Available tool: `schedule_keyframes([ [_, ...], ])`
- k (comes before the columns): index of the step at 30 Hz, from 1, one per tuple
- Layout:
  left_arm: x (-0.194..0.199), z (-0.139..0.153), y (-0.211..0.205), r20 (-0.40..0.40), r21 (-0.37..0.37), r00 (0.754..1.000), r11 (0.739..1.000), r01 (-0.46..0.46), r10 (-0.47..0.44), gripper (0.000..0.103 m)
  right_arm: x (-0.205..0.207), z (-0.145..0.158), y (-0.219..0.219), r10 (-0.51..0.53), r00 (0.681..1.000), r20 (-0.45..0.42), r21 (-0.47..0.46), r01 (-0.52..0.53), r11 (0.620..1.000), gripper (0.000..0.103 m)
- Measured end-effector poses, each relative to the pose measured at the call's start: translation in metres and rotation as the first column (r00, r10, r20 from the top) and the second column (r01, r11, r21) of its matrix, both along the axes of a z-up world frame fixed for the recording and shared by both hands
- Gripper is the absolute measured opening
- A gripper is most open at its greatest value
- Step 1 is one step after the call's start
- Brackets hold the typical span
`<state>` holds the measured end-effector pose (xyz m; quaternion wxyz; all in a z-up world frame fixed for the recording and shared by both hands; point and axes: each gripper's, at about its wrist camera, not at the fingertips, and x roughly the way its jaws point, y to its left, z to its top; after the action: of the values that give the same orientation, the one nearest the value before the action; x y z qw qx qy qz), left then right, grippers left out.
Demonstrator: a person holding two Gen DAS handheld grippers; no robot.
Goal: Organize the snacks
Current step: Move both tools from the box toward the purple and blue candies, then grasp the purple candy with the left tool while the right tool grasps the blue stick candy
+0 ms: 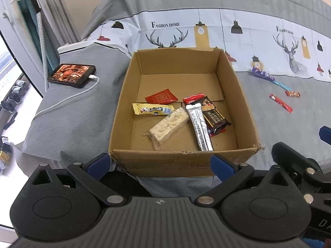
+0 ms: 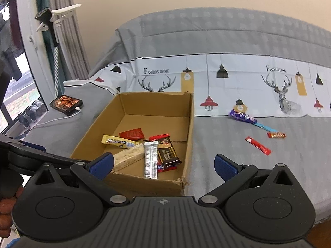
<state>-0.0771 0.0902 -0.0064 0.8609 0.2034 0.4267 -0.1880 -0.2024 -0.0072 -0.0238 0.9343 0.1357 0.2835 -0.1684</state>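
An open cardboard box (image 1: 246, 103) (image 2: 190, 124) sits on the grey bed. Inside lie several snacks: a rice-crisp bar (image 1: 168, 125) (image 2: 128, 157), a silver stick pack (image 1: 199, 127) (image 2: 151, 159), a dark chocolate bar (image 1: 215, 114) (image 2: 167, 152), a yellow bar (image 1: 152, 109) (image 2: 118, 141) and a red packet (image 1: 161, 97) (image 2: 131, 134). On the bed to the right lie a purple wrapper (image 1: 262, 73) (image 2: 242, 116), a red stick (image 1: 281, 103) (image 2: 258, 145) and a small orange-red candy (image 1: 292, 93) (image 2: 276, 135). My left gripper (image 1: 160, 164) is open and empty at the box's near wall. My right gripper (image 2: 163, 164) is open and empty over the box's near right corner.
A phone (image 1: 71, 75) (image 2: 66, 102) with a white charging cable (image 1: 68, 101) lies on the bed left of the box. A deer-print sheet (image 1: 289, 47) (image 2: 279, 86) covers the back. The bed's left edge drops to the floor by a window.
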Motion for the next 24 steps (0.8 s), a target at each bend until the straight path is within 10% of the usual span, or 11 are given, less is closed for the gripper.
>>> schedule_keyframes([
  [13, 0.032, 0.009, -0.121, -0.098, 0.032, 0.972, 0.975, 0.219, -0.215, 0.103, -0.024, -0.019, -0.124, -0.221, 0.975, -0.035, -0.049, 0.219, 0.974, 0.102],
  [24, 0.084, -0.053, -0.345, -0.107, 0.141, 0.861, 0.850, 0.508, -0.497, 0.103, -0.002, -0.074, -0.299, -0.304, 0.939, -0.161, -0.053, 0.299, 0.953, 0.102],
])
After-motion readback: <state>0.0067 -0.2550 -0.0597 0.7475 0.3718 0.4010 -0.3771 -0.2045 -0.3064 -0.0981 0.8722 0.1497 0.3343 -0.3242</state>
